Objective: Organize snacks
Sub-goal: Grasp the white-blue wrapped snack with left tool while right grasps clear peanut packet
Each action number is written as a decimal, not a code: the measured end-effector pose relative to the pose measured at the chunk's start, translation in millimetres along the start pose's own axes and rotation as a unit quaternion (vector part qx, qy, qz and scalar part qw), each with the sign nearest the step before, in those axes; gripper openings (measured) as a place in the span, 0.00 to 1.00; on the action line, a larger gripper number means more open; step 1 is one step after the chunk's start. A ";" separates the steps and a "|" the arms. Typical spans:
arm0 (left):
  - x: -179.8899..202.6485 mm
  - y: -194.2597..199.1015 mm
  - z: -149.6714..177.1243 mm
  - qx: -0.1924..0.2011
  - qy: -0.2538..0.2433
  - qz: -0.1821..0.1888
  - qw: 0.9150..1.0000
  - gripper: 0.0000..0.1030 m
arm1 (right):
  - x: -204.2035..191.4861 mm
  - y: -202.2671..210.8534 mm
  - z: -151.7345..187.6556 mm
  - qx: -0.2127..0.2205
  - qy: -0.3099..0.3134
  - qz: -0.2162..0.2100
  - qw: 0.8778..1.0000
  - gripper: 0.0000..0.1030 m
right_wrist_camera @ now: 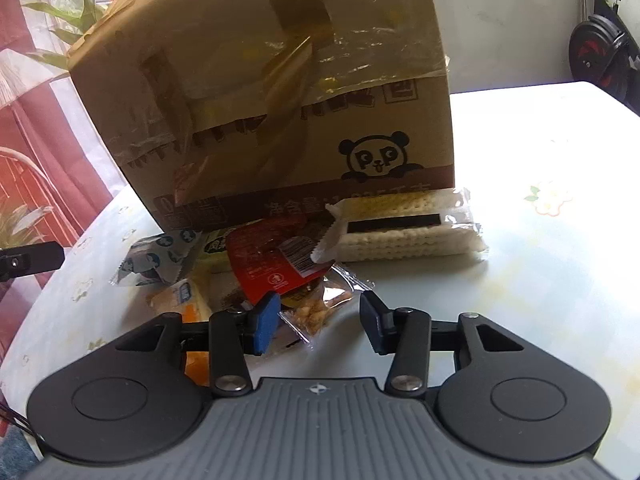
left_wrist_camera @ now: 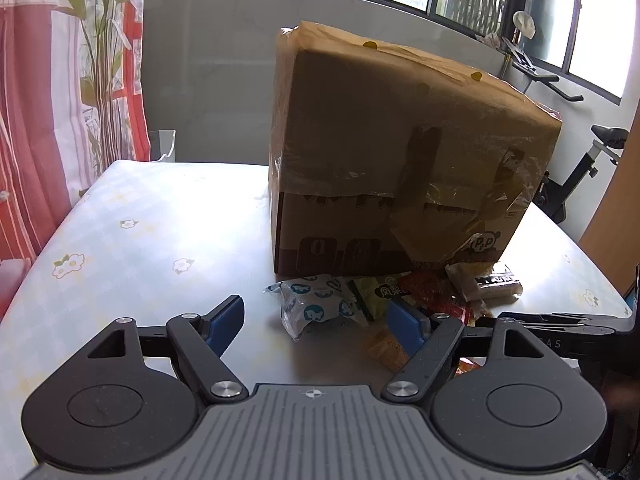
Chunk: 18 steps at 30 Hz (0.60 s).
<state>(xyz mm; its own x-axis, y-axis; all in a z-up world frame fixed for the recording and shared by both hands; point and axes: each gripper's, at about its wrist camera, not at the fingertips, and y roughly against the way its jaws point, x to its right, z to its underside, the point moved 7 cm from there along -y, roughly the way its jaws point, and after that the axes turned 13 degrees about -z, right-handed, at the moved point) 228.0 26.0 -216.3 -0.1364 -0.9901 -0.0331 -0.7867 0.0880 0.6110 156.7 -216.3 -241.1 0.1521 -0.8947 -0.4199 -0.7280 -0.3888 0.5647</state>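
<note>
A pile of snack packets lies on the table against a tall cardboard box [left_wrist_camera: 400,152], which also shows in the right wrist view [right_wrist_camera: 280,92]. It holds a blue-and-white wrapper [left_wrist_camera: 312,304] [right_wrist_camera: 160,260], a green packet [left_wrist_camera: 380,292], a red packet [right_wrist_camera: 272,260], a clear nut packet [right_wrist_camera: 316,312], an orange packet [right_wrist_camera: 188,300] and a cracker pack [right_wrist_camera: 404,228] [left_wrist_camera: 484,280]. My left gripper [left_wrist_camera: 320,320] is open, just short of the blue-and-white wrapper. My right gripper [right_wrist_camera: 320,324] is open, its jaws on either side of the nut packet's near end.
The table [left_wrist_camera: 140,240] has a pale flower-print cover. Red and white curtains [left_wrist_camera: 40,120] and a plant hang at the left. An exercise bike [right_wrist_camera: 604,60] stands beyond the table's right side. The other gripper's tip [right_wrist_camera: 28,260] shows at the left edge.
</note>
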 end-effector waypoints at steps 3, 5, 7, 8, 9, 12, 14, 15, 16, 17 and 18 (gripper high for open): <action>1.6 -0.5 1.5 -0.003 0.002 0.002 1.000 0.79 | 7.2 5.3 1.3 0.002 0.013 0.028 1.000 0.45; 3.7 -1.0 2.8 -0.005 0.002 0.002 1.000 0.79 | 13.1 9.1 1.6 0.006 0.008 0.041 0.999 0.44; 6.0 -0.8 4.3 -0.007 0.003 0.004 1.000 0.79 | 16.7 13.2 0.3 0.011 0.009 0.059 0.998 0.43; 7.3 -0.5 5.2 -0.008 0.005 0.006 1.000 0.79 | 17.4 14.7 -0.8 0.015 0.012 0.062 0.998 0.43; 8.4 -0.3 5.6 -0.008 0.005 0.007 1.000 0.79 | 16.7 16.6 -2.7 0.021 0.014 0.061 0.998 0.43; 11.5 0.3 7.1 -0.011 0.010 0.008 1.000 0.78 | 15.5 14.1 -7.9 0.023 0.021 0.057 0.998 0.43; 13.6 0.2 8.2 -0.014 0.014 0.010 1.000 0.78 | 17.2 10.3 -8.7 0.019 0.024 0.061 0.998 0.43; 14.9 -0.1 8.8 -0.016 0.017 0.011 1.000 0.78 | 18.6 7.4 -7.8 0.015 0.023 0.062 0.998 0.43; 16.5 -0.3 9.5 -0.017 0.019 0.012 1.000 0.78 | 20.5 5.5 -6.9 0.013 0.024 0.065 0.998 0.41; 18.5 -0.4 10.6 -0.019 0.020 0.013 1.000 0.78 | 20.7 5.3 -6.5 0.017 0.030 0.066 0.997 0.39; 20.6 -0.6 12.3 -0.021 0.021 0.014 0.999 0.78 | 20.6 4.7 -5.6 0.015 0.040 0.070 0.997 0.36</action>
<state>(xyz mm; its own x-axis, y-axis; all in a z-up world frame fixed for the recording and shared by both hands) 218.2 6.9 -227.1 -0.1322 -0.9911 0.0183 -0.7564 0.1127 0.6443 160.1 -237.8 -243.1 0.1006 -0.9547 -0.2800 -0.7651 -0.2541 0.5916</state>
